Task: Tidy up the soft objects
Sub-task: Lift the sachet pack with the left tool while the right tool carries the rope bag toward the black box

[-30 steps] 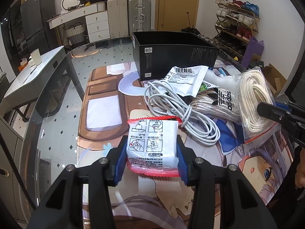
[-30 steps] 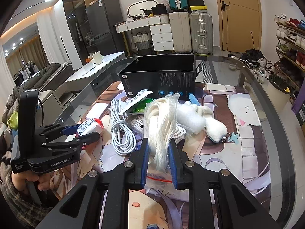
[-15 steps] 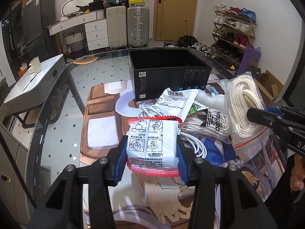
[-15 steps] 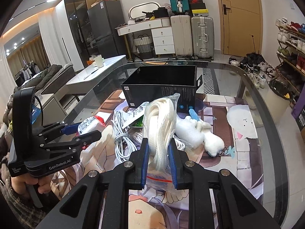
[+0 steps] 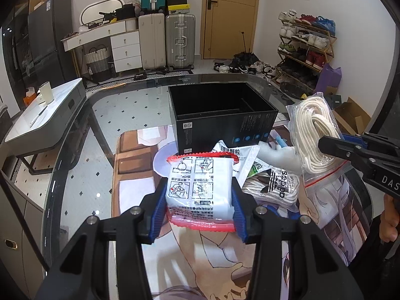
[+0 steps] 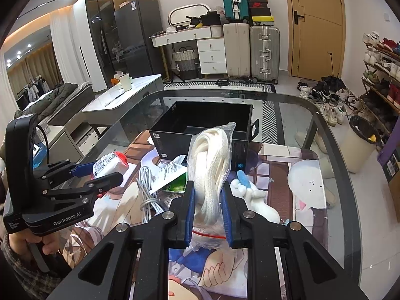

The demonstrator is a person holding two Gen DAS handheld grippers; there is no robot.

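My left gripper (image 5: 199,195) is shut on a white packet in a red-edged bag (image 5: 200,187) and holds it above the mat, short of the open black box (image 5: 222,115). The packet also shows in the right wrist view (image 6: 110,163). My right gripper (image 6: 208,197) is shut on a clear zip bag of white rope (image 6: 212,160), held upright above the pile; the bag also shows in the left wrist view (image 5: 315,140). The black box (image 6: 202,125) stands beyond both, its inside dark.
On the printed mat (image 5: 225,262) lie a coiled grey cable (image 6: 147,192), a white sachet (image 5: 240,157), an adidas bag of cord (image 5: 277,187) and a white plush toy (image 6: 252,195). The glass table edge (image 6: 345,175) curves at right.
Both grippers have risen and moved toward the black box, each carrying its bag. The pile on the mat now sits lower in both views.
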